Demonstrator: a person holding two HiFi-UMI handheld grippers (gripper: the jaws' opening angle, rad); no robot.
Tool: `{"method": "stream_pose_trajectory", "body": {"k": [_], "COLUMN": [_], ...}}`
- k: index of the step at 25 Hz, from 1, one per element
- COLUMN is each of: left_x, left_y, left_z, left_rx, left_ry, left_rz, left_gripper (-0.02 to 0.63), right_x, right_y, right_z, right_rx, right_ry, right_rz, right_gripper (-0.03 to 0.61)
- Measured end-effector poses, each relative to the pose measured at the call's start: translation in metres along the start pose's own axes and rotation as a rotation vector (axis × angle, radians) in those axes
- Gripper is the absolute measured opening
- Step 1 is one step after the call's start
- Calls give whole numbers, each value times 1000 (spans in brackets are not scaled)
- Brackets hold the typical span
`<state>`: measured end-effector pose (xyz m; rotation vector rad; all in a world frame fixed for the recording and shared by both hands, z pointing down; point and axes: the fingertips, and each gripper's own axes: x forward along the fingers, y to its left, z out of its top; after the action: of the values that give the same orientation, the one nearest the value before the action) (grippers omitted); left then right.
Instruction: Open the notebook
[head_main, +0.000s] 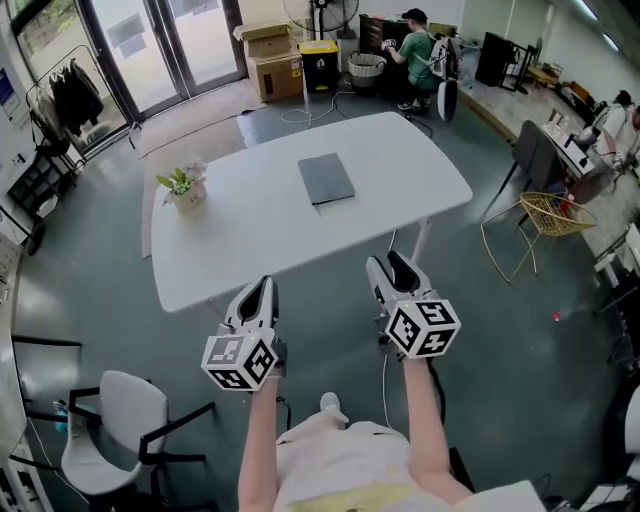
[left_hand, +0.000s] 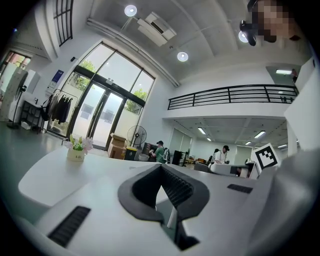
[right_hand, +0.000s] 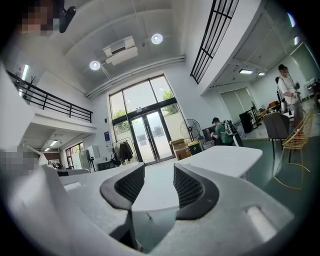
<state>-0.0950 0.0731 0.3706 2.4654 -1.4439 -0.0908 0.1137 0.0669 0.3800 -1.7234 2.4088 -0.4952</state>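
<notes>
The left gripper (head_main: 258, 293) is hovering at lower centre, its jaws pressed together on nothing. The right gripper (head_main: 392, 270), beside it, is holding its jaws spread and empty. Both are sitting just short of the white table (head_main: 220, 250). At mid-table the closed grey notebook (head_main: 326, 179) is lying flat, its long axis running up the frame and leaning slightly left. Left of it, a small pot (head_main: 188, 197) is holding flowers (head_main: 180, 180).

- I see a white table (head_main: 250, 240) mid-floor, with a small flower pot (head_main: 186, 186) near its left end.
- Cardboard boxes (head_main: 270, 58) stand beside the glass doors (head_main: 170, 50).
- A white chair (head_main: 115, 425) stands lower left.
</notes>
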Motion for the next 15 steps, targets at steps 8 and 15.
{"method": "stream_pose_trajectory", "body": {"k": [8,15], "left_x": [29,46], "left_y": [23,45], "left_z": [8,2], "left_rx": [-3,-13], "left_ry": [4,15], "left_rz": [-9,7], "left_gripper": [-2,-2], "right_x": [38,63], "right_y": [-6,-9], "right_z": [5,-4], "right_rx": [18,27], "right_ry": [-4,9], "right_rz": [-14,-9], "right_gripper": [164,164]}}
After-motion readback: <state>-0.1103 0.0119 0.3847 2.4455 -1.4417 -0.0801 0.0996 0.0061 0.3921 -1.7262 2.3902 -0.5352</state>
